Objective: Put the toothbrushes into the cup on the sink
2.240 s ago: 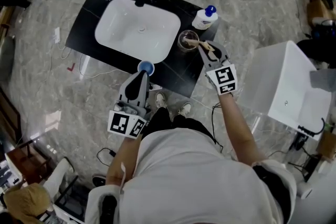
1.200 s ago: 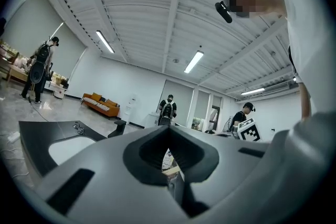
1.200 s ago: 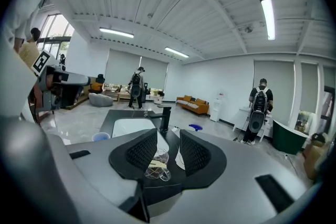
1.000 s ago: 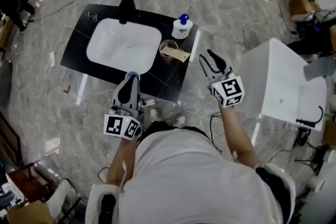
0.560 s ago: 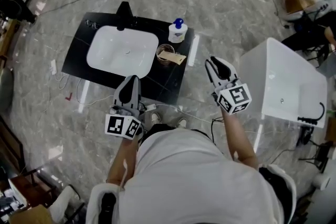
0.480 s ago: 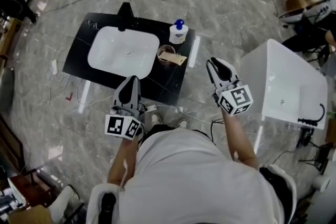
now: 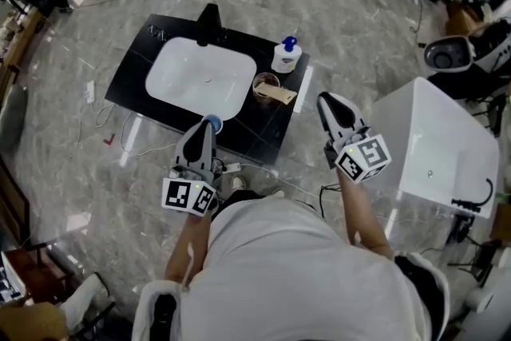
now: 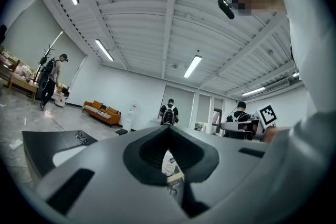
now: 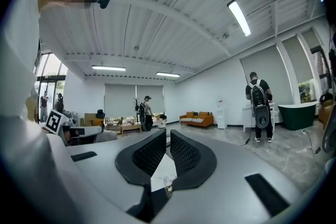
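The cup (image 7: pixel 263 81) stands on the dark surface (image 7: pixel 257 138) between the sink (image 7: pixel 200 76) and a bottle (image 7: pixel 286 57). One tan toothbrush (image 7: pixel 279 94) rests in it, tilted. Its long axis runs out over the rim toward the front right, roughly at the right gripper (image 7: pixel 328 101).

That gripper hangs beyond the right edge of the surface, so the cup lies ahead of it and to its left. Its jaws have just been closing and now stand all but together, with nothing between them. The left gripper (image 7: pixel 206 128) sits at the front edge of the surface, with the cup ahead and to its right. Its jaws look closed and empty too. The right gripper seems slightly the nearer of the two, though the head view does not give heights.

No second toothbrush can be made out anywhere. The left gripper covers part of the front edge, where only a small blue round thing (image 7: pixel 212 122) shows. Both gripper views look level across the room, so they show almost nothing of the surface.
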### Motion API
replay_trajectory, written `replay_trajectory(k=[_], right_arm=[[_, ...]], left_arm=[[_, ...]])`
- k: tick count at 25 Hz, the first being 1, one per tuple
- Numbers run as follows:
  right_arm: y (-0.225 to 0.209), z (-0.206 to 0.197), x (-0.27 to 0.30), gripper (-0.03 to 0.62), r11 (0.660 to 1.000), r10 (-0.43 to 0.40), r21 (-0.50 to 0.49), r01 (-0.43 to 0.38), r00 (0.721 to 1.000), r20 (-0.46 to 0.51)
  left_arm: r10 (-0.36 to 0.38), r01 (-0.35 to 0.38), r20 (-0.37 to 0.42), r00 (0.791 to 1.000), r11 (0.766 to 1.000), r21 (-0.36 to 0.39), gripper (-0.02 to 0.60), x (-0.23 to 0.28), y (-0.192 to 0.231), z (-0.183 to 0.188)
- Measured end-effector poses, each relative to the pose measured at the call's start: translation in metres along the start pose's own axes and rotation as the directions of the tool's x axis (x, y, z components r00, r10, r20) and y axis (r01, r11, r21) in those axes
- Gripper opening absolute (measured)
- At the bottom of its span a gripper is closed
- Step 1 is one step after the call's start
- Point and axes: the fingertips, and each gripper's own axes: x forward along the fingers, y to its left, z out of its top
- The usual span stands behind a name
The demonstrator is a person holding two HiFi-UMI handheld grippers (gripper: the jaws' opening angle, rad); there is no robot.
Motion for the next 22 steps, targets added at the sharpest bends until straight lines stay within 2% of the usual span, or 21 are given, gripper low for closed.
replay_trajectory(k=[5,22], right_arm=[[0.008,0.009,0.002,0.049,1.000,0.009,-0.005,-0.009,1.000,0.017],[0.013,0.004,-0.001,0.046,0.999,-0.042,-0.010,0.043,0.999,0.016]], left_arm=[[0.007,-0.007,-0.004,1.000,1.000,-0.001,0.002,-0.004,0.008,0.001],[-0.059,0.059,-0.021,0.998,0.998,0.005,0.002,0.003,0.013,0.004]])
